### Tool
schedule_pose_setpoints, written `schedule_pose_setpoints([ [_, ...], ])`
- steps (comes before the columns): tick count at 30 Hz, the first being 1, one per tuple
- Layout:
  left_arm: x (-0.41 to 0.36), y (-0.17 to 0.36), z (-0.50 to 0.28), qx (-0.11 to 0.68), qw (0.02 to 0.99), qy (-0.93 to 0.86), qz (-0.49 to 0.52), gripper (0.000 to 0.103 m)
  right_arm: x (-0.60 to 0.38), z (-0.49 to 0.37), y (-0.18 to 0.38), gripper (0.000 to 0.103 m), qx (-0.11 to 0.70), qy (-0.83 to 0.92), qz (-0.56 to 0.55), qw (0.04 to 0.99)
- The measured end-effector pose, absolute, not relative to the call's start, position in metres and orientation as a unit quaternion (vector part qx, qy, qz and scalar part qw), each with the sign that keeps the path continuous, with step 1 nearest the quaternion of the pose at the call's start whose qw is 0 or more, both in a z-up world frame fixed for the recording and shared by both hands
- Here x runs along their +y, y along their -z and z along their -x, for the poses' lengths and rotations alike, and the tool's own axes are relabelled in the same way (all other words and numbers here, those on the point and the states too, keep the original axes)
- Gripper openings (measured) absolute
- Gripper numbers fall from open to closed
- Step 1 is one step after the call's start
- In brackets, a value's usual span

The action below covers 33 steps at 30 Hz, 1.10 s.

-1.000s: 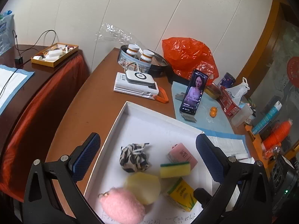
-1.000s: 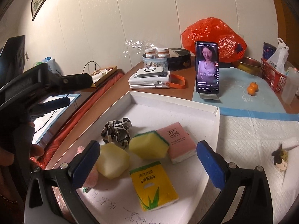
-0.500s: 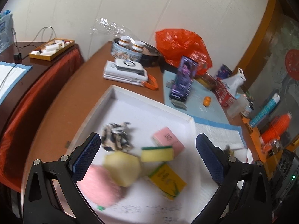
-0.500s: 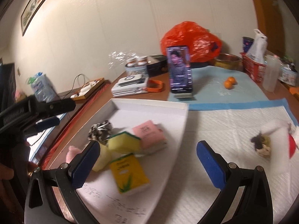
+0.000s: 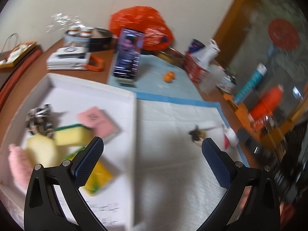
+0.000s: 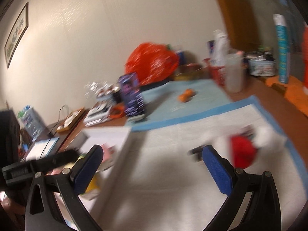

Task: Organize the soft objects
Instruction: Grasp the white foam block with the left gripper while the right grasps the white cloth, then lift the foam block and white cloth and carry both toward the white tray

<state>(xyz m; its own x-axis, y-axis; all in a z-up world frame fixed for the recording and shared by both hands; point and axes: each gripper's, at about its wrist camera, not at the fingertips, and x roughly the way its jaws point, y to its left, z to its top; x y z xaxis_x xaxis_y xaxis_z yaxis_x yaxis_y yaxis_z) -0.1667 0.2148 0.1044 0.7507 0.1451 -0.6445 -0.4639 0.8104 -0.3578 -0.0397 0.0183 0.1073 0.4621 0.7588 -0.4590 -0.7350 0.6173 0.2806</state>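
**Jaws wide over tray edge and pad, soft items split between the two**

Blur smears both of my views, so no writing on any label is readable to me. My left gripper (image 5: 152,150) hangs with its jaws spread wide and nothing between them, straddling the right wall of the white tray (image 5: 134,115). Inside that tray I see a pink fluffy ball (image 5: 18,163) at the near left, a pale yellow sponge (image 5: 41,150) touching it, a yellow sponge with a green top (image 5: 72,135) just beyond, a pink packet (image 5: 98,122) with a dark printed mark I cannot make out, a black-and-white cloth bundle (image 5: 38,118) towards the far left, and a yellow packet (image 5: 96,175) with green print partly behind my left finger. Right of the tray lies the white pad (image 5: 173,134) on the worktop, and on it a small dark-haired doll (image 5: 196,134) beside a red-and-white soft toy (image 5: 230,136).

My right gripper (image 6: 152,154) is likewise fully open and empty, held above the pad (image 6: 173,173). The red-and-white soft toy (image 6: 243,154) sits just beyond the right finger; the doll (image 6: 195,153) is a dark streak beside that finger. Further back, a phone (image 6: 131,94) stands upright with a lit screen, two small oranges (image 6: 185,96) lie on a blue mat (image 6: 192,90), and an orange plastic bag (image 6: 152,63) sits near the wall.
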Motion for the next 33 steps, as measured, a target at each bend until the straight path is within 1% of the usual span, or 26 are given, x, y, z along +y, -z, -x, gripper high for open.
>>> schedule_pose_setpoints([
  [5, 0.167, -0.094, 0.116, 0.347, 0.902, -0.120, 0.226, 0.103, -0.048, -0.023, -0.110, 0.103, 0.260, -0.390, -0.027, 0.883],
  [9, 0.131, -0.078, 0.072, 0.392, 0.894, -0.084, 0.201, 0.103, -0.090, -0.077, -0.098, 0.103, 0.280, -0.366, 0.041, 0.887],
  [12, 0.104, -0.064, 0.043, 0.416, 0.887, -0.068, 0.186, 0.103, -0.100, -0.094, -0.084, 0.103, 0.289, -0.369, 0.094, 0.878],
  [14, 0.090, -0.058, 0.024, 0.423, 0.887, -0.067, 0.172, 0.101, -0.099, -0.101, -0.072, 0.102, 0.303, -0.378, 0.111, 0.868],
  [15, 0.086, -0.056, 0.019, 0.424, 0.888, -0.068, 0.167, 0.092, -0.097, -0.104, -0.066, 0.100, 0.309, -0.383, 0.119, 0.863],
  [16, 0.083, -0.054, 0.013, 0.426, 0.888, -0.068, 0.160, 0.080, -0.093, -0.108, -0.059, 0.091, 0.316, -0.387, 0.131, 0.856],
  [17, 0.080, -0.052, 0.006, 0.432, 0.886, -0.070, 0.153, 0.076, -0.089, -0.111, -0.053, 0.084, 0.322, -0.394, 0.143, 0.849],
  [18, 0.078, -0.049, 0.000, 0.439, 0.883, -0.074, 0.150, 0.075, -0.083, -0.115, -0.048, 0.083, 0.326, -0.401, 0.156, 0.842],
  [24, 0.081, -0.028, -0.023, 0.459, 0.868, -0.104, 0.157, 0.073, -0.059, -0.126, -0.032, 0.083, 0.318, -0.427, 0.212, 0.819],
  [26, 0.085, -0.019, -0.026, 0.467, 0.862, -0.116, 0.161, 0.059, -0.048, -0.127, -0.027, 0.083, 0.316, -0.435, 0.231, 0.811],
  [27, 0.088, -0.015, -0.025, 0.468, 0.859, -0.117, 0.170, 0.037, -0.041, -0.126, -0.023, 0.082, 0.316, -0.436, 0.247, 0.805],
  [28, 0.090, -0.013, -0.023, 0.467, 0.859, -0.117, 0.176, 0.019, -0.039, -0.125, -0.021, 0.076, 0.313, -0.438, 0.258, 0.802],
  [29, 0.093, -0.012, -0.019, 0.462, 0.860, -0.112, 0.186, 0.019, -0.037, -0.123, -0.019, 0.060, 0.310, -0.439, 0.269, 0.799],
  [30, 0.094, -0.013, -0.015, 0.456, 0.862, -0.111, 0.192, 0.019, -0.037, -0.119, -0.017, 0.059, 0.308, -0.443, 0.281, 0.793],
  [31, 0.095, -0.015, -0.011, 0.449, 0.865, -0.109, 0.196, 0.019, -0.039, -0.117, -0.018, 0.056, 0.305, -0.442, 0.282, 0.795],
  [33, 0.097, -0.022, -0.001, 0.433, 0.872, -0.105, 0.204, 0.019, -0.048, -0.115, -0.023, 0.053, 0.312, -0.453, 0.262, 0.793],
])
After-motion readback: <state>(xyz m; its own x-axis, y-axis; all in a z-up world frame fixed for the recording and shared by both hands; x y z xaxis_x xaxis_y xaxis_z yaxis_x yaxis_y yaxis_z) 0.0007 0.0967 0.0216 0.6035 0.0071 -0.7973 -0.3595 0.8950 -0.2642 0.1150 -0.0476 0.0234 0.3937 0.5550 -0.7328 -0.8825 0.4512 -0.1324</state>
